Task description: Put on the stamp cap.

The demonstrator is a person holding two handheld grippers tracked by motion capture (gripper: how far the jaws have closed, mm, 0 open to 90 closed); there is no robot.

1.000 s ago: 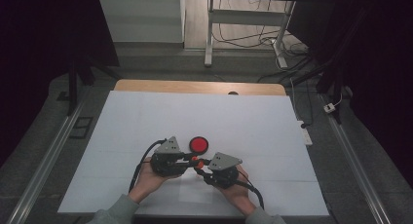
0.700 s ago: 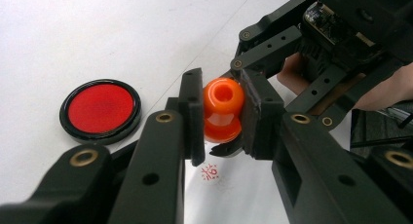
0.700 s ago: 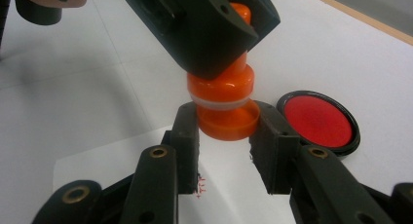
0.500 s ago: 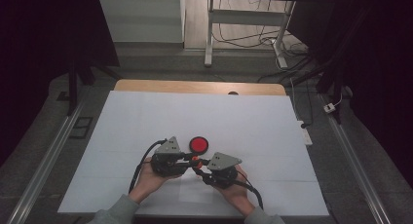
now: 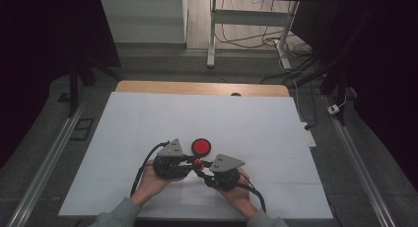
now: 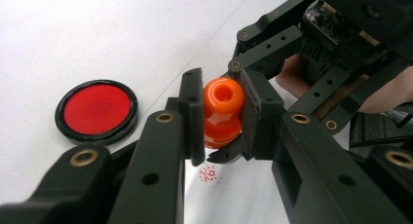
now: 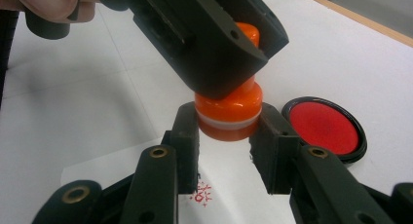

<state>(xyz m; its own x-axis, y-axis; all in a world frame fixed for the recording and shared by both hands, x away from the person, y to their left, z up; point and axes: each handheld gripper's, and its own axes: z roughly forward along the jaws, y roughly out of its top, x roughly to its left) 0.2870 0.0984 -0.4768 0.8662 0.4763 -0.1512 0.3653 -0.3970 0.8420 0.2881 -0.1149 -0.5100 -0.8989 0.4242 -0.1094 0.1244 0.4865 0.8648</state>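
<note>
An orange stamp (image 5: 198, 162) with a round knob and a white band near its base hangs just above the white table, held from both sides. My left gripper (image 6: 221, 114) is shut on its knob (image 6: 223, 95). The right gripper (image 7: 228, 136) is shut on its wider base (image 7: 229, 118). In the right gripper view the left gripper's jaw covers most of the knob. Under the stamp lies a white paper slip (image 7: 97, 171) bearing a red stamped mark (image 7: 200, 194) (image 6: 208, 174). In the high view the left gripper (image 5: 193, 161) and right gripper (image 5: 202, 166) meet tip to tip.
A round red ink pad (image 5: 201, 146) (image 6: 96, 110) (image 7: 325, 127) in a black case lies open just beyond the grippers. The white table cover (image 5: 256, 128) stretches wide on all sides, with a wooden edge (image 5: 197, 88) at the far end. Cables trail from both grippers toward the person.
</note>
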